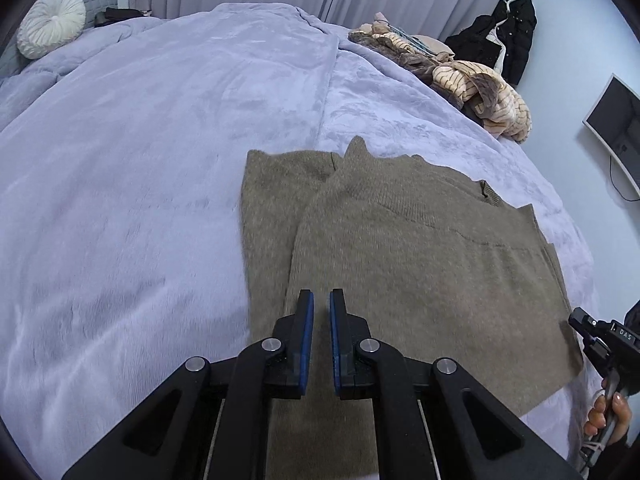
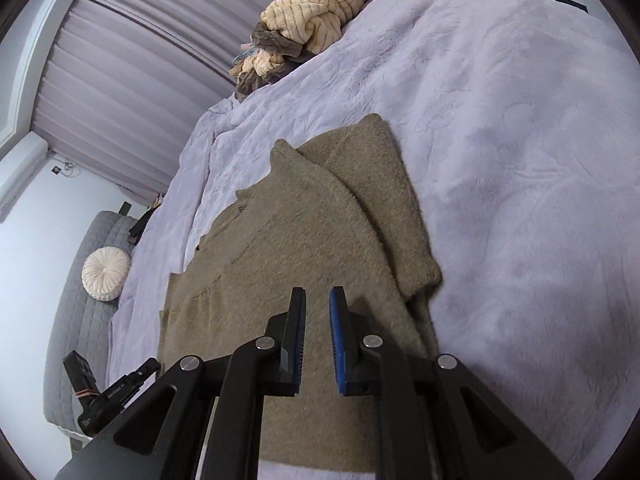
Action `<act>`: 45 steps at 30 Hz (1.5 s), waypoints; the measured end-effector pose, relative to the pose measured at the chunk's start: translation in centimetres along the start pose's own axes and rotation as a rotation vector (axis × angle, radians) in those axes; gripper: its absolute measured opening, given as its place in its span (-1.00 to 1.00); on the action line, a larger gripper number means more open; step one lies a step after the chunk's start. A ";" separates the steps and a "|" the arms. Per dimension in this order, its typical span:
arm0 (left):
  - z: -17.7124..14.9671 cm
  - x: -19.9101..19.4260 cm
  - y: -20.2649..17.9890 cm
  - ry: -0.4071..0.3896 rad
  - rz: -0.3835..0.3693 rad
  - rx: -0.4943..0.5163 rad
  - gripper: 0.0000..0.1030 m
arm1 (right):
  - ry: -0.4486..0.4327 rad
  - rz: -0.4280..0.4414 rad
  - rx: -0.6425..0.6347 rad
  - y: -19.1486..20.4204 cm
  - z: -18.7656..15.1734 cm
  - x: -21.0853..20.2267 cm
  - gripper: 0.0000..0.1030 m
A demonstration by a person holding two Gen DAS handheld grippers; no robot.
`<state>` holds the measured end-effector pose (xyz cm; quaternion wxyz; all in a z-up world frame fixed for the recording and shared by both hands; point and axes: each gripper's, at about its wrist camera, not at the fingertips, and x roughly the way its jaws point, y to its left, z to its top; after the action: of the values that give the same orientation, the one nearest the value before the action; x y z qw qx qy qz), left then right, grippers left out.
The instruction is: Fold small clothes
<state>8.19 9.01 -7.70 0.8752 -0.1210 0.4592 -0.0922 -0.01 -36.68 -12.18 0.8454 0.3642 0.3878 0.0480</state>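
An olive-brown knit sweater [image 1: 420,248] lies flat on the lavender bedspread [image 1: 160,160], with a sleeve folded in over its body. My left gripper [image 1: 321,300] hovers over its near left part, jaws a narrow gap apart and empty. In the right wrist view the same sweater [image 2: 288,248] lies under my right gripper [image 2: 317,300], whose jaws are slightly apart and hold nothing. The right gripper's body shows at the right edge of the left wrist view [image 1: 600,340]. The left gripper's body shows at the lower left of the right wrist view [image 2: 104,392].
A pile of striped beige and brown clothes [image 1: 460,76] lies at the far side of the bed, also in the right wrist view [image 2: 312,12]. A round white cushion [image 1: 50,30] rests on a grey headboard. A black jacket [image 1: 504,36] hangs by the wall. A monitor [image 1: 616,120] stands right.
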 end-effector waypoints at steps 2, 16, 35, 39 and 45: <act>-1.7 -0.9 0.2 0.010 -0.009 -0.021 -0.82 | 0.008 0.021 -0.008 0.7 -1.2 -0.8 -0.65; -11.1 -8.0 -0.7 0.015 0.017 -0.018 -0.82 | 0.086 0.058 -0.089 4.3 -10.7 -5.8 0.20; -16.9 -16.0 1.7 -0.113 0.083 -0.107 0.98 | 0.027 0.055 -0.197 9.7 -14.9 -13.7 0.63; -16.8 -17.3 1.7 -0.142 0.096 -0.108 0.98 | 0.017 0.074 -0.210 10.8 -14.8 -13.8 0.66; -16.7 -17.2 1.9 -0.127 0.071 -0.123 0.98 | 0.041 0.088 -0.201 10.6 -15.4 -12.9 0.67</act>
<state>-15.15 13.45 -3.95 0.8962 -0.1641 0.4114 -0.0249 -17.46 -24.69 -3.95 0.8667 0.2931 0.3817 0.1313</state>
